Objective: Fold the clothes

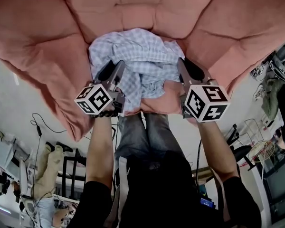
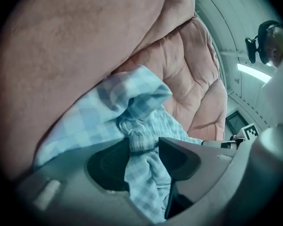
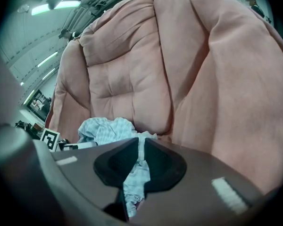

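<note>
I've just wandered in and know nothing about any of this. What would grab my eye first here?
A huge pink cushioned seat fills the upper part of the head view, with a crumpled blue-checked garment lying in its hollow. Just below, held out by the person's arms, the left gripper and the right gripper each have a bunch of that cloth between their jaws.

Black short-sleeved shirt [image 1: 154, 191]; grey jeans [image 1: 141, 133]; dark bead bracelet [image 1: 106, 114] at wrist

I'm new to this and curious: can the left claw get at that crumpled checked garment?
Likely yes: nothing blocks it, and a fold of the checked garment already lies between the jaws of the left claw, on the pink cushions.
</note>
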A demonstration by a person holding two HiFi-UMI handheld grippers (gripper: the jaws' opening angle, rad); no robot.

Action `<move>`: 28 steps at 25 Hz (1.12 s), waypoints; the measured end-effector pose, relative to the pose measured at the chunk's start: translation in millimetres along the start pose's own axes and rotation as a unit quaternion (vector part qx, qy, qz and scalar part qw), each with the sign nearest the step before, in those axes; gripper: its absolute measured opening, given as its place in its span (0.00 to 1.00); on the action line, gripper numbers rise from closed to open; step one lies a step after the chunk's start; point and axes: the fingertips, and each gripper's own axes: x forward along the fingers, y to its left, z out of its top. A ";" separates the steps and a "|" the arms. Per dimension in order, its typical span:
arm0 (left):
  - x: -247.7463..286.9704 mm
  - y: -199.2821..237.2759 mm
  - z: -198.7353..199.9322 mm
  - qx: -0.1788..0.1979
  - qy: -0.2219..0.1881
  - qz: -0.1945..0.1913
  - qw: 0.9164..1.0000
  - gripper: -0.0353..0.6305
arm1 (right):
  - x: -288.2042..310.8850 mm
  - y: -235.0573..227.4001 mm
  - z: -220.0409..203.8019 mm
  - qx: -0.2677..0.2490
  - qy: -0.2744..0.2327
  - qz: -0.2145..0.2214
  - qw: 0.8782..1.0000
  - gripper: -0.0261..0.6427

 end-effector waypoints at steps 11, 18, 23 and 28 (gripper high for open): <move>-17.5 -19.7 0.0 -0.014 -0.014 -0.027 0.999 0.18 | -0.2 2.3 -5.2 -0.004 0.004 -0.007 1.000 0.11; -55.9 -29.3 -15.6 0.023 0.005 -0.019 1.000 0.17 | -17.4 10.1 -38.6 0.012 0.018 -0.018 1.000 0.11; -71.0 -51.7 -15.8 0.057 0.016 -0.028 0.998 0.16 | -42.8 8.3 -60.5 0.032 0.020 -0.026 0.999 0.10; -104.9 -81.7 -10.2 0.120 0.031 -0.049 0.991 0.16 | -75.6 25.9 -76.8 0.059 -0.006 -0.030 0.998 0.09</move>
